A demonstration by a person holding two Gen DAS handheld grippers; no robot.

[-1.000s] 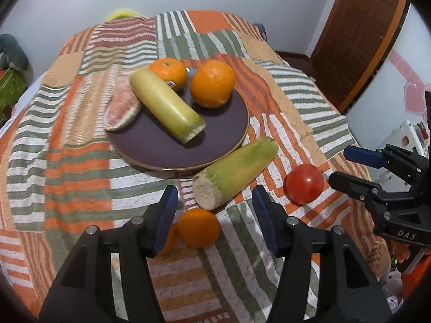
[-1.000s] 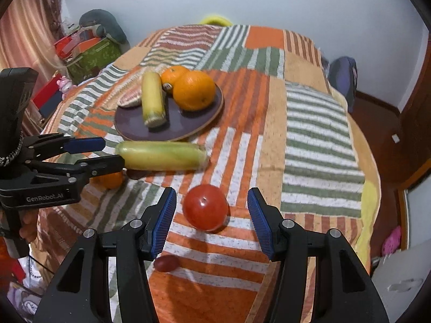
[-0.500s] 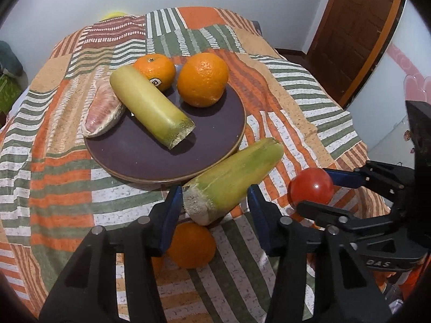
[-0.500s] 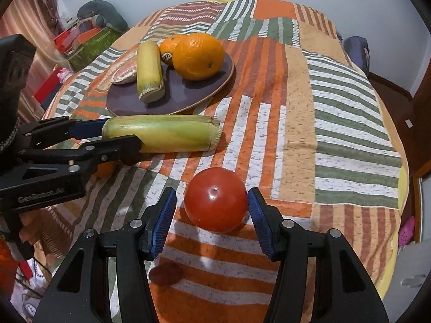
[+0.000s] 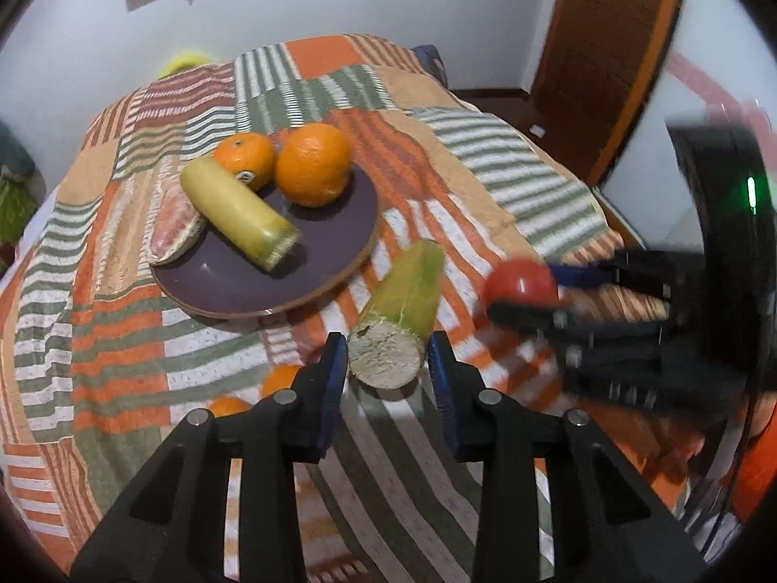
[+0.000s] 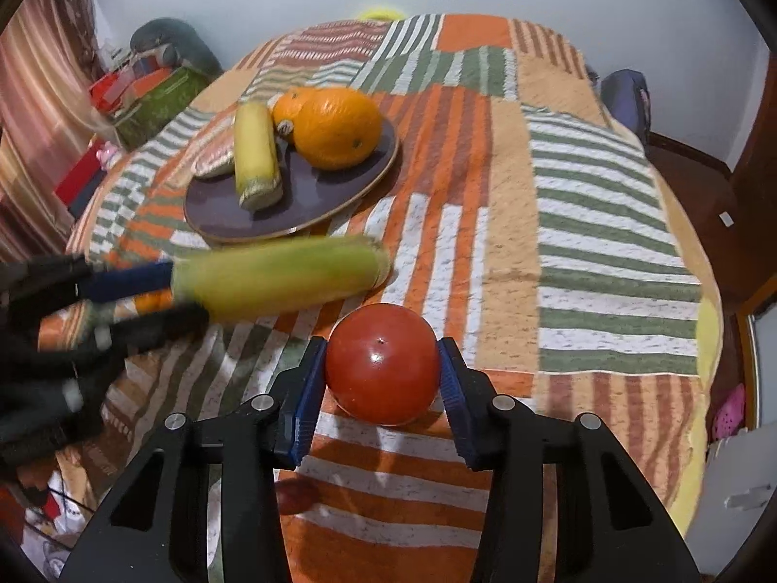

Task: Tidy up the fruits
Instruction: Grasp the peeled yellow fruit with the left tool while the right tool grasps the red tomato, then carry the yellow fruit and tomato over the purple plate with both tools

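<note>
My left gripper (image 5: 387, 364) has its jaws closing, and its blue pads press the cut end of a green-yellow cob (image 5: 403, 301). That cob (image 6: 281, 282) is blurred in the right wrist view, where the left gripper (image 6: 160, 299) holds its left end. My right gripper (image 6: 381, 347) is also closing, both pads against a red tomato (image 6: 382, 364) on the striped bedspread. The tomato (image 5: 519, 282) and right gripper (image 5: 524, 291) show blurred at the right of the left wrist view. A dark round plate (image 5: 330, 252) holds two oranges (image 5: 313, 165), a yellow cob (image 5: 238, 211) and a pink slice (image 5: 172, 228).
Two small oranges (image 5: 279, 379) lie on the cloth under my left fingers. A small dark red fruit (image 6: 296, 493) lies below my right gripper. Boxes and clutter (image 6: 145, 92) stand off the bed's left side, a wooden door (image 5: 607, 48) to the right.
My left gripper moved forward onto the green cob's cut end and narrowed onto it; the cob now points away from the camera. My right jaws narrowed onto the tomato.
</note>
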